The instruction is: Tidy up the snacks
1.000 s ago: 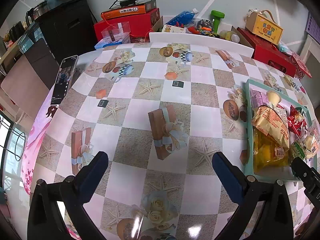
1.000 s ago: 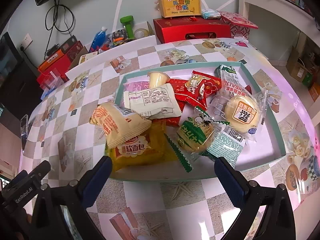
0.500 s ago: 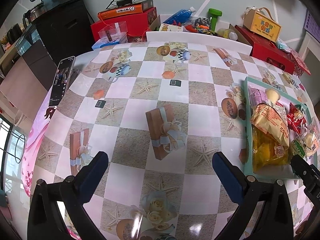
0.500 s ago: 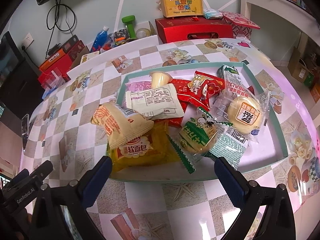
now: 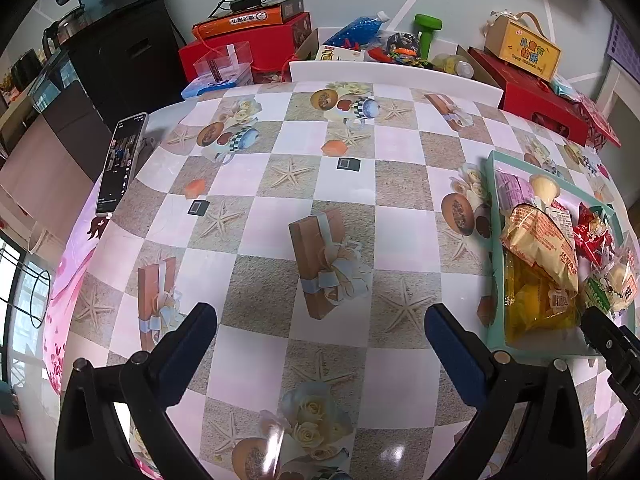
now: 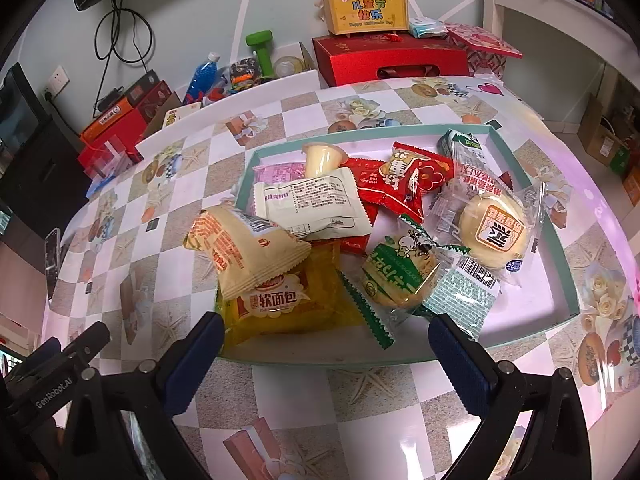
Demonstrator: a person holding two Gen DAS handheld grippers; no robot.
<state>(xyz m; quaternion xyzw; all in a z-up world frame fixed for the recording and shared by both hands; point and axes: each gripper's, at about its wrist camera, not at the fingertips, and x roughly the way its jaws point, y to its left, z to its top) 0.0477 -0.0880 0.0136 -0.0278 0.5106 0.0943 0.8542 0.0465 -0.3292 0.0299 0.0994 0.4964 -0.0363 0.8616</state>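
Note:
A teal tray (image 6: 532, 330) on the patterned table holds several snack packs: a yellow soft-bread bag (image 6: 280, 308), a cream bag (image 6: 244, 248), a white pack (image 6: 316, 204), red packs (image 6: 408, 176), a green cookie pack (image 6: 396, 276), a round cake (image 6: 494, 232) and a jelly cup (image 6: 320, 158). My right gripper (image 6: 324, 340) is open and empty just in front of the tray's near edge. My left gripper (image 5: 320, 334) is open and empty over bare tablecloth, left of the tray (image 5: 490, 208).
A phone (image 5: 120, 164) lies at the table's left edge. Behind the table stand red boxes (image 6: 392, 60), a yellow gift box (image 6: 364, 8), a green dumbbell (image 6: 262, 46) and a blue bottle (image 6: 200, 76). A black cabinet (image 5: 120, 64) stands far left.
The right gripper has moved slightly nearer the tray. The left view has shifted a little, so the tray sits slightly further in. Both grippers stay open.

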